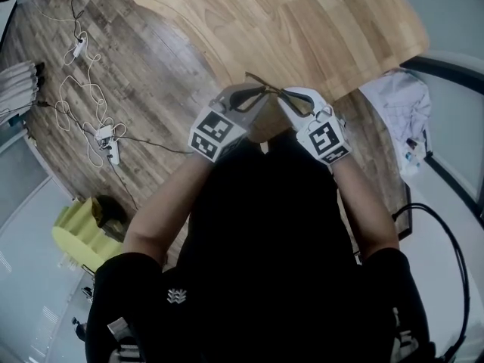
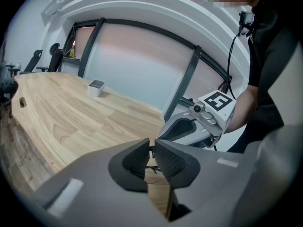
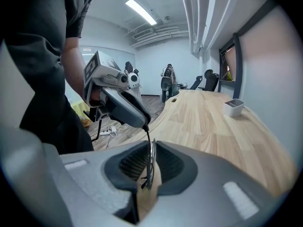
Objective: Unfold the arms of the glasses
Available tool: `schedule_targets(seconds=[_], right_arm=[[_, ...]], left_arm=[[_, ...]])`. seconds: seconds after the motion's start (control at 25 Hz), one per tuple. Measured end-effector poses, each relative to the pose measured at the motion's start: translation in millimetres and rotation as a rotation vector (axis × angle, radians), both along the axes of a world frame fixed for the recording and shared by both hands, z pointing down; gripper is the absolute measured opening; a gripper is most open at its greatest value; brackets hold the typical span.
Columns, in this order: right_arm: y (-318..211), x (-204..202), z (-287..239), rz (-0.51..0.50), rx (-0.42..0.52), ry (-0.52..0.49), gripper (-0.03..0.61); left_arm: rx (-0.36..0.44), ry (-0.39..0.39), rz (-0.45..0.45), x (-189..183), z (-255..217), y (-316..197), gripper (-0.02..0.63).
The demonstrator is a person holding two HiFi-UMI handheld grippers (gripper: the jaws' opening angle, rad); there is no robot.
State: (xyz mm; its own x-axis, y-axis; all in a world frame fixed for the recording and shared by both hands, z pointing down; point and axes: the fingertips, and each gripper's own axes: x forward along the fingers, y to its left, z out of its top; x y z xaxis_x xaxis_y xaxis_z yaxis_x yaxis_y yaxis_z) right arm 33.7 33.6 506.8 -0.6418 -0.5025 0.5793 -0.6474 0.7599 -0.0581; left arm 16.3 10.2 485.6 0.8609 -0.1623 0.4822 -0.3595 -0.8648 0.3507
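Item: thin dark-framed glasses (image 1: 265,88), held off pale wooden worktop (image 1: 318,21), 12 o'clock of body. R tongs (image 3: 150,167) clamped on frame as anchor; L tongs (image 2: 151,155) clamped on thin part, prob. arm, for swing-out.

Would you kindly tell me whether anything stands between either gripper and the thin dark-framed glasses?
Nothing visible does: the left gripper and the right gripper each pinch the thin dark-framed glasses, held up between them.
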Motion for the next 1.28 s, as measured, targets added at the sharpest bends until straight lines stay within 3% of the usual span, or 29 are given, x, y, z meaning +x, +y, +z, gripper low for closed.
schedule_targets(seconds=[0.56,1.28], right_arm=[[11.8,57.7,-9.2,0.193,-0.021,-0.088,0.034],[44.3,89.4,10.9,0.134,-0.049,-0.089,0.034]], left_arm=[[0.046,-0.02,0.045,30.1,-23.1,40.6,0.034],[0.066,-0.048,0.074,76.0,-31.1,73.4,0.038]])
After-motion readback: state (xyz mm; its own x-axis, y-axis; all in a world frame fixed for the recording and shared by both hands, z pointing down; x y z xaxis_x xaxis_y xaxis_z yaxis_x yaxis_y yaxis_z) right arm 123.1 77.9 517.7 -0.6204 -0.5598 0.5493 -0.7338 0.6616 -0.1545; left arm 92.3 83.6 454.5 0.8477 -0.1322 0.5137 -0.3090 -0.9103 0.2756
